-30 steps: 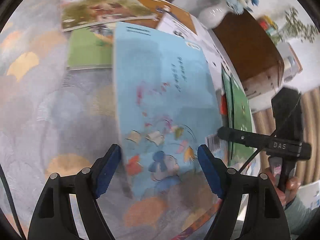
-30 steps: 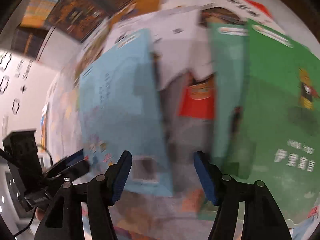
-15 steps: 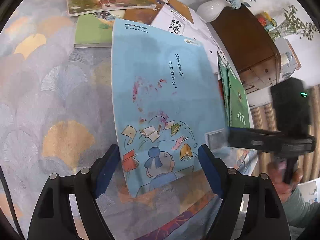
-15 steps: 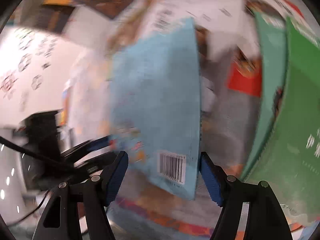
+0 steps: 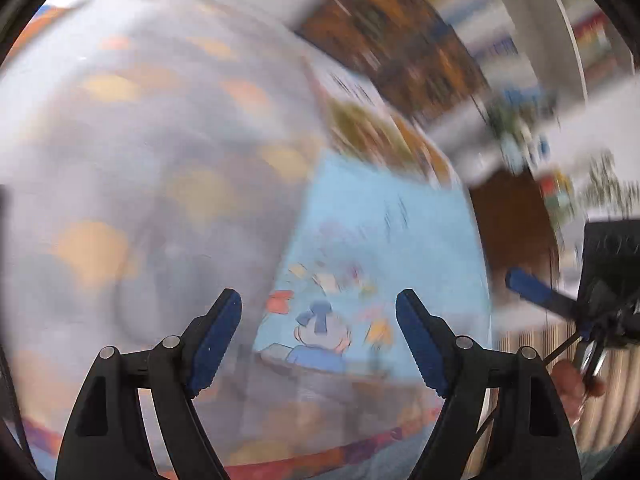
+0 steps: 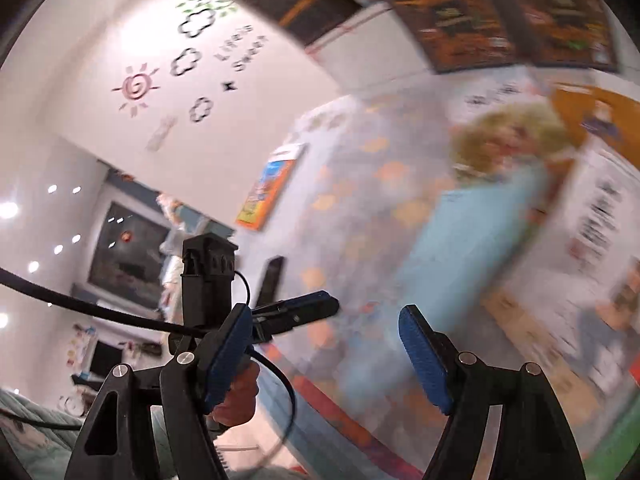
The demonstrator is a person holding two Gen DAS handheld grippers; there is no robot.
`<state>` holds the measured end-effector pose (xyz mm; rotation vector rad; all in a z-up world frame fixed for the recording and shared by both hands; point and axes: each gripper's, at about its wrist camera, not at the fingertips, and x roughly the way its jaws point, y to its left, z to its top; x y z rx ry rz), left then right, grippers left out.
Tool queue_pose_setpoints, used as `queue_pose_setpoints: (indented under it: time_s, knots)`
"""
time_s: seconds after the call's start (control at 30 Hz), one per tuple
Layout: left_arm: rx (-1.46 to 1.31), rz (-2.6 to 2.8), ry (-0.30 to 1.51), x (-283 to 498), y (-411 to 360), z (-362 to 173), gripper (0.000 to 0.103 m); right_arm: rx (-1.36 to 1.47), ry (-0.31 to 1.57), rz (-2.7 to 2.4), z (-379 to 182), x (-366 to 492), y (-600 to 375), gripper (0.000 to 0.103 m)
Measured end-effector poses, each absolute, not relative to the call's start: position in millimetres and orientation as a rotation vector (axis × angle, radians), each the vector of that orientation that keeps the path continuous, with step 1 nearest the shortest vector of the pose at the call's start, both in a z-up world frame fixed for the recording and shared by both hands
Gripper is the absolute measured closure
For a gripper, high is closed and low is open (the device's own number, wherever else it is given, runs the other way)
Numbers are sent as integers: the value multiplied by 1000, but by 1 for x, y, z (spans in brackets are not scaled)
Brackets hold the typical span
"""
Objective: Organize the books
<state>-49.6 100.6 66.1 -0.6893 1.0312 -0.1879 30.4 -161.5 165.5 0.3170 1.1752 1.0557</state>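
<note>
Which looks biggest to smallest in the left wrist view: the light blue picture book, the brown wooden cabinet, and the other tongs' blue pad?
1. Light blue picture book
2. Brown wooden cabinet
3. Blue pad of the right tongs

The book lies nearer the camera, so its lead over the cabinet is only apparent; blur softens all edges.

Counter [image 5: 132, 184] w/ grey cloth, orange fan print. White wall [image 6: 100, 80] w/ sun & cloud stickers. Brown wooden cabinet [image 5: 516, 232] by counter, blurred.

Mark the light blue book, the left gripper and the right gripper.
light blue book [image 5: 384, 248], left wrist view, middle of its cover.
left gripper [image 5: 318, 336], left wrist view, gap between its open jaws.
right gripper [image 6: 326, 356], right wrist view, gap between its open jaws.
</note>
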Motion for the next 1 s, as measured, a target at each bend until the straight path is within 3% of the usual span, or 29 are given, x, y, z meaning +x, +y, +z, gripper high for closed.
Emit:
queue_pose_setpoints:
  time_s: [0.27, 0.4, 0.47, 0.73, 1.0]
  knots:
    - [-778, -36, 938, -69, 164, 76, 26, 198, 1269, 1049, 134, 38, -83, 29]
    - [-698, -92, 1015, -55, 139, 67, 26, 140, 1339, 833, 101, 34, -132, 30]
    - [-639, -129, 1074, -44, 117, 56, 26, 134, 1386, 721, 86, 29, -157, 41]
    - [-472, -176, 1230, -3, 37, 18, 35, 232, 1495, 477, 30, 3, -223, 58]
    - [-470, -180, 1251, 0, 31, 14, 35, 318, 1388, 593, 24, 24, -204, 55]
